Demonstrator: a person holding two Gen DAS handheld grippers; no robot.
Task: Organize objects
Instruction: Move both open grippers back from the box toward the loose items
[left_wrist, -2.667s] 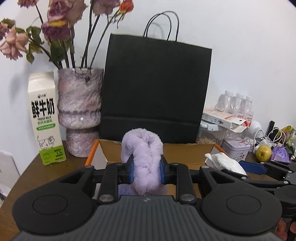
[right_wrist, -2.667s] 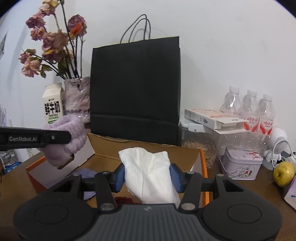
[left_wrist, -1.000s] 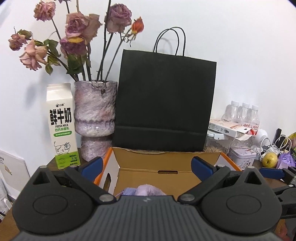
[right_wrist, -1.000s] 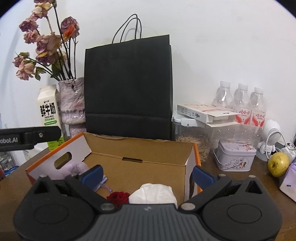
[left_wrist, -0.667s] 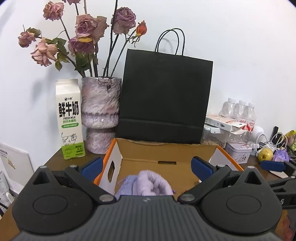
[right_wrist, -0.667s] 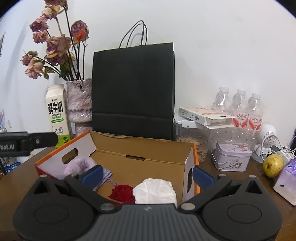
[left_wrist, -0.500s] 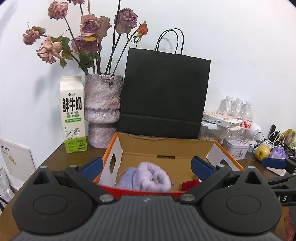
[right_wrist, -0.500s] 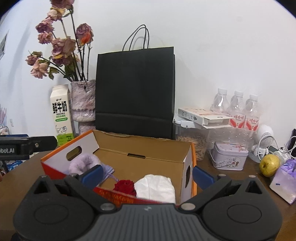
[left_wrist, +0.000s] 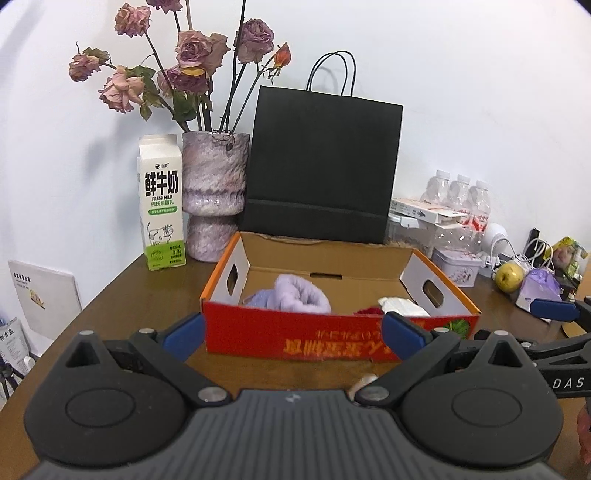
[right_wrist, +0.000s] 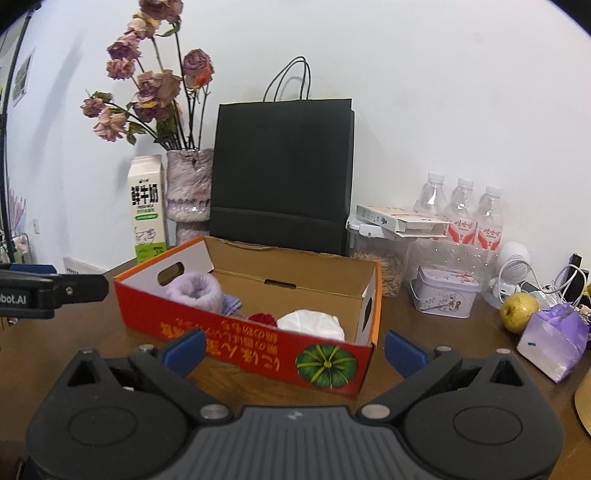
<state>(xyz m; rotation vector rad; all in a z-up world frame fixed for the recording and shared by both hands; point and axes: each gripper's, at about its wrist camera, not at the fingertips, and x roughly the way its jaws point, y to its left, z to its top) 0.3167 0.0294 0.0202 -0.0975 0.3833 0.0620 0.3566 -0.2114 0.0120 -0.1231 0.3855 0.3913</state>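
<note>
Both tools have backed away from the cardboard box (left_wrist: 338, 334) since a moment ago, and its red front wall now shows whole. The left tool (left_wrist: 291, 334) and right tool (right_wrist: 293, 349) stand spread wide with nothing between their pads. Inside the box, the lilac fluffy roll (left_wrist: 301, 295) lies at its left end, the white tissue wad (right_wrist: 312, 323) at its right, a red flower (right_wrist: 262, 319) between. All look light and soft; I'd pinch each across its bulk.

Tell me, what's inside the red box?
Inside the red cardboard box: a fluffy purple roll, a red rose and a white tissue wad. Its front wall hides whatever's underneath.
</note>
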